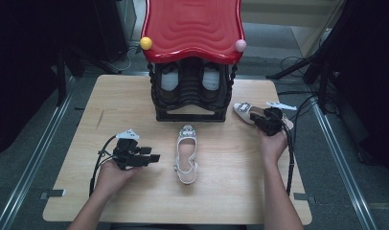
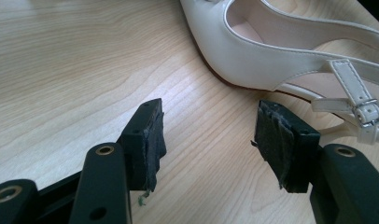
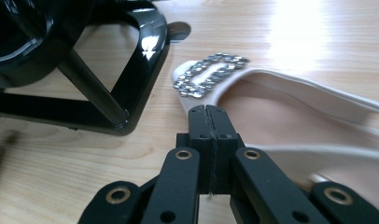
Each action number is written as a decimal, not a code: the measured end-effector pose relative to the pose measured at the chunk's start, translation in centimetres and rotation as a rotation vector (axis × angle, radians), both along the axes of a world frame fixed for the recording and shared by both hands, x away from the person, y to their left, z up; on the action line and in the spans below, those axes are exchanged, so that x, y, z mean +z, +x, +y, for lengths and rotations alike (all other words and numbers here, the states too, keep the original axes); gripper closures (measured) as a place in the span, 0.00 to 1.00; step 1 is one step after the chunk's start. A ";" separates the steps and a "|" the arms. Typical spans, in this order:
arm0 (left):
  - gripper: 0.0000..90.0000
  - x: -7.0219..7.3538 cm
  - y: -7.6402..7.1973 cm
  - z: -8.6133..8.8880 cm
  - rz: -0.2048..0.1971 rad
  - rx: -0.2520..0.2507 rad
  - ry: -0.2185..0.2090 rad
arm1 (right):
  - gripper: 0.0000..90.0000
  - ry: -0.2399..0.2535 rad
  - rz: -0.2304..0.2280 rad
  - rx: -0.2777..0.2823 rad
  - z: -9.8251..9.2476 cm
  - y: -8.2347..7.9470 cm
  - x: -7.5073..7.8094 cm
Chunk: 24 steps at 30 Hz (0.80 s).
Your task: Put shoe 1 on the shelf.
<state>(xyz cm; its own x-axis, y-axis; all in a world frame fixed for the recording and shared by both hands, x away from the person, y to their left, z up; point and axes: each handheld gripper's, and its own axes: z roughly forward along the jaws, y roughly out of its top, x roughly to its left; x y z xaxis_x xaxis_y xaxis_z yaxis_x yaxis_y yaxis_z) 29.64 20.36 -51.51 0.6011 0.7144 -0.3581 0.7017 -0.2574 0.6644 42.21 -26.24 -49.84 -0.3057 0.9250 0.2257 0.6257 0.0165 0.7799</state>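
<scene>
Gripping nothing, the right hand-held gripper (image 3: 209, 114) has its jaws pressed together over the white buckled slingback shoe (image 3: 290, 116) lying beside the black shoe rack with its red wavy top (image 1: 192, 28). Pushed down shut, it could shove that shoe into the rack. The left hand-held gripper (image 2: 208, 140) stands with jaws apart, near the second white slingback shoe (image 2: 271, 51) mid-surface (image 1: 135, 96); closing on its thin strap risks a slipping, tilting lift.

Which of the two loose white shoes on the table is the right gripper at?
The shoe at the rack's right corner: the right gripper, jaws shut, sits over its side wall. The other shoe lies mid-table, apart, nearer the open left gripper.
</scene>
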 end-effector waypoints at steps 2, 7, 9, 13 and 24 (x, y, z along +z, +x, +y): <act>0.47 0.1 0.2 -0.3 -0.006 -0.009 -0.001 | 1.00 -0.003 0.002 -0.014 -0.8 -0.5 0.5; 0.48 0.1 0.6 -0.8 -0.004 -0.030 -0.011 | 1.00 -0.023 -0.006 -0.056 -3.2 -1.6 2.2; 0.48 0.1 0.7 -1.0 -0.004 -0.036 -0.005 | 1.00 -0.060 -0.024 -0.080 -4.1 -2.1 3.0; 0.48 0.2 0.9 -1.1 -0.010 -0.035 -0.013 | 1.00 -0.056 -0.062 -0.132 -6.2 -3.0 4.1; 0.48 -0.1 0.7 -1.1 0.000 -0.034 0.000 | 1.00 -0.057 0.012 -0.127 -7.0 -1.4 1.8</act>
